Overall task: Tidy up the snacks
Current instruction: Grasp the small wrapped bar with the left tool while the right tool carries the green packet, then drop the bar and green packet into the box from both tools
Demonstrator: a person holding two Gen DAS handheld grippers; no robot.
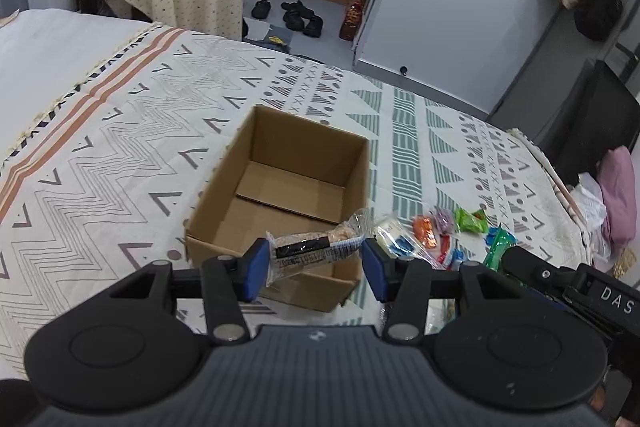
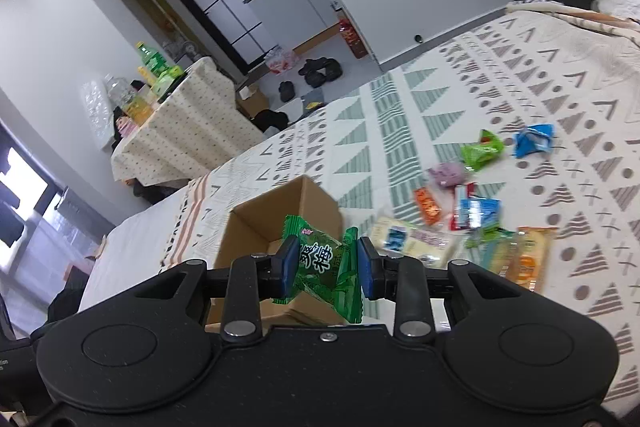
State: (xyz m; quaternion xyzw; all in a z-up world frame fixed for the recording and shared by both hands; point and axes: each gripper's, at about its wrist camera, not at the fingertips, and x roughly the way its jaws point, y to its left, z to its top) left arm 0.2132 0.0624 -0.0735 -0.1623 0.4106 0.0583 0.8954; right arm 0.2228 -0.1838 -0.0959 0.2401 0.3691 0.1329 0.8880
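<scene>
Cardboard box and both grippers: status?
Left gripper shut on clear-wrapped snack bar, over box. Right gripper shut on green candy. Cardboard box empty, open. Remaining snacks loose on the bedspread; nothing blocking.

A clear-wrapped snack bar point(image 1: 316, 247) with a black label lay crosswise between the left fingers point(image 1: 256, 269), over the near edge of the open, empty cardboard box point(image 1: 304, 155) on the bed. A green candy packet point(image 2: 326, 265) with dark print sat pinched between the right fingers point(image 2: 290, 265), the box just beyond them. To their right, loose snacks point(image 2: 476, 211) in blue, orange, green and yellow wrappers lay scattered on the bed.
</scene>
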